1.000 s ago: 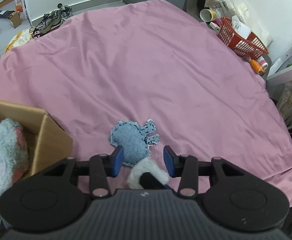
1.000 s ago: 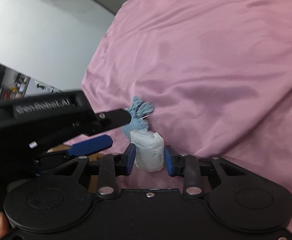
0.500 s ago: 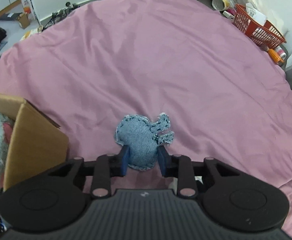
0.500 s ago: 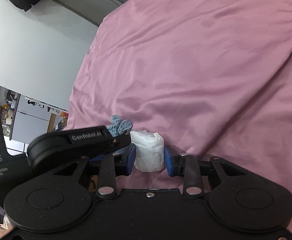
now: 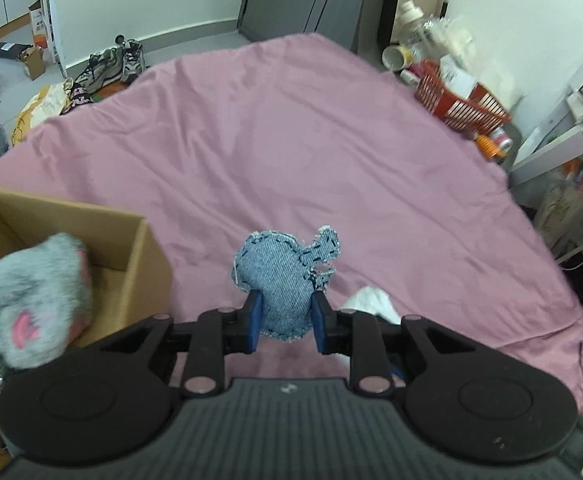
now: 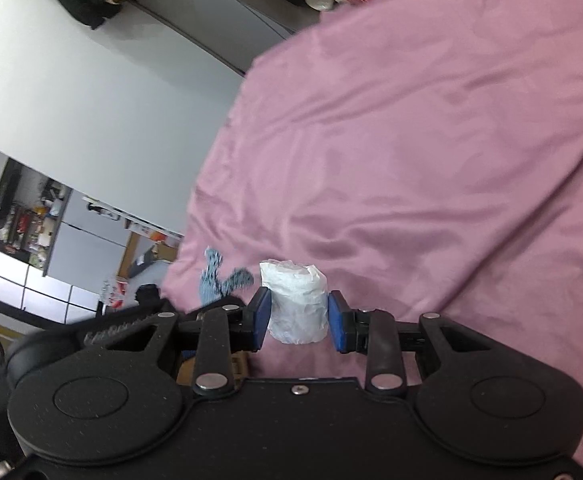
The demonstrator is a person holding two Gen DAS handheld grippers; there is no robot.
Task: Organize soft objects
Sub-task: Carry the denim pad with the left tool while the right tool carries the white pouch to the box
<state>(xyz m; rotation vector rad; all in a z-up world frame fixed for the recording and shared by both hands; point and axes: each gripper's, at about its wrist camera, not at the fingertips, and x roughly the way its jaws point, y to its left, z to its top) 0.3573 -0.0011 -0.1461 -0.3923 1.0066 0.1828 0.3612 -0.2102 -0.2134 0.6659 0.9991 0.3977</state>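
Note:
My left gripper (image 5: 284,322) is shut on a blue denim stuffed toy (image 5: 283,276) and holds it lifted above the pink bedsheet (image 5: 291,140). My right gripper (image 6: 298,320) is shut on a white soft roll (image 6: 297,300), also held above the sheet. The roll shows in the left wrist view (image 5: 371,304) just right of the left gripper. The denim toy shows in the right wrist view (image 6: 221,278) to the left of the roll. A cardboard box (image 5: 51,224) stands at the left and holds a grey fluffy plush (image 5: 35,296).
A red basket (image 5: 459,100) with bottles and jars stands past the bed's far right edge. Shoes (image 5: 111,64) and clothes lie on the floor beyond the far left edge. White shelving (image 5: 571,128) stands at the right.
My left gripper closed on the denim toy and lifted it off the sheet. My right gripper rose with the white roll and tilted; both views pulled back from the bed.

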